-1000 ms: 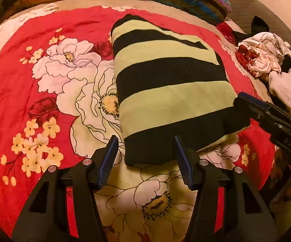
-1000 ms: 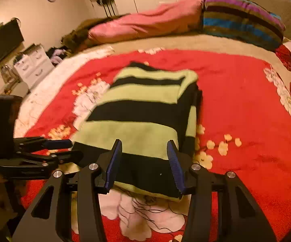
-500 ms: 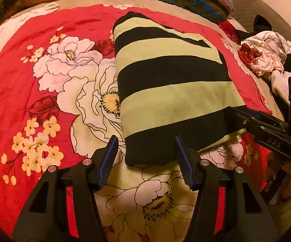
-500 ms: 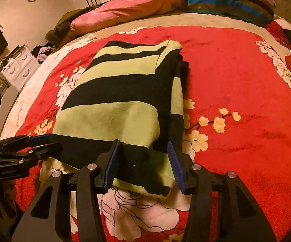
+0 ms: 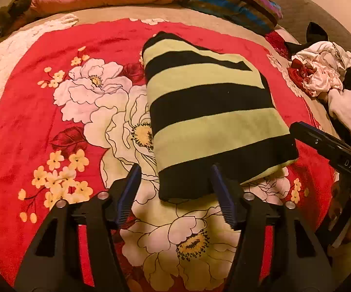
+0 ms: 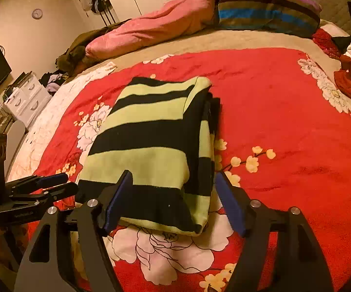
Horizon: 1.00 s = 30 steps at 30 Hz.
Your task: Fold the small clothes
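A folded garment with black and pale-green stripes (image 5: 212,121) lies flat on the red floral blanket (image 5: 29,121). My left gripper (image 5: 175,170) hovers at its near edge, jaws opening. The garment's near left corner lies between the fingers, and the pads do not press on it. In the right wrist view the same garment (image 6: 151,141) fills the centre. My right gripper (image 6: 173,177) straddles its near right corner, jaws opening wide and clear of the cloth. Each gripper shows in the other's view: the right gripper (image 5: 321,143) and the left gripper (image 6: 53,182).
A heap of white, red and black clothes (image 5: 321,77) lies at the bed's right edge. A pink duvet (image 6: 156,29) and a striped pillow (image 6: 265,7) sit at the head. White drawers (image 6: 26,99) stand beside the bed.
The right gripper's jaws have spread much wider and it has rolled a little. The left jaws have widened slightly. The garment has stayed put.
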Tool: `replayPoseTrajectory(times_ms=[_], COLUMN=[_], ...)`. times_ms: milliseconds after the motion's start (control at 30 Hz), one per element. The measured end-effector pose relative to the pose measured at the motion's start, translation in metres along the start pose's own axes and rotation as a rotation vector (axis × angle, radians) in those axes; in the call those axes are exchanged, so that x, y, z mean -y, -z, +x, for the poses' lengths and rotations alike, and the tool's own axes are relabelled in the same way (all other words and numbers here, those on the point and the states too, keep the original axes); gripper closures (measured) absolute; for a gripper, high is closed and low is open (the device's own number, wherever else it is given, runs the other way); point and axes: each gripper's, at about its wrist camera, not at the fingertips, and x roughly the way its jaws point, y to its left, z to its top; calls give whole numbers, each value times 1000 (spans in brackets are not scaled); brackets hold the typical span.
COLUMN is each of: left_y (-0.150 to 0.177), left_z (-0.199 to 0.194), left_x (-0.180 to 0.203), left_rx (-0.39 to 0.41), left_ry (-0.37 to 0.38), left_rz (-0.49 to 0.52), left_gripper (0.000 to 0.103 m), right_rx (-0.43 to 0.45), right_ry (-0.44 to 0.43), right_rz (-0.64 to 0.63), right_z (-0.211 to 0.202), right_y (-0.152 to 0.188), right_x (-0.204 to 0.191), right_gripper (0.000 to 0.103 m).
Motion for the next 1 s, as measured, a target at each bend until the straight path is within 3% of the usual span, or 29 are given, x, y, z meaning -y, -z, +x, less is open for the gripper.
replayPoseTrajectory(times_ms=[233, 300, 500, 767, 1000], left_y=[-2, -3, -7, -14, -26], left_z=[-12, -14, -21, -12, 3], left_x=[1, 2, 0, -18, -24], left_rx=[27, 32, 53, 40, 19], left_ry=[-23, -30, -36, -27, -16], left_rz=[8, 7, -7, -78, -103], left_gripper=[36, 26, 10, 10, 10], right_rx=[44, 56, 73, 37, 9], right_ry=[7, 10, 16, 24, -22], right_rz=[12, 21, 57, 75, 106], right_z=[-16, -19, -22, -9, 10], right_y=[-7, -9, -15, -22, -34], right_x=[3, 5, 15, 23, 30], right_gripper=[19, 16, 8, 7, 7])
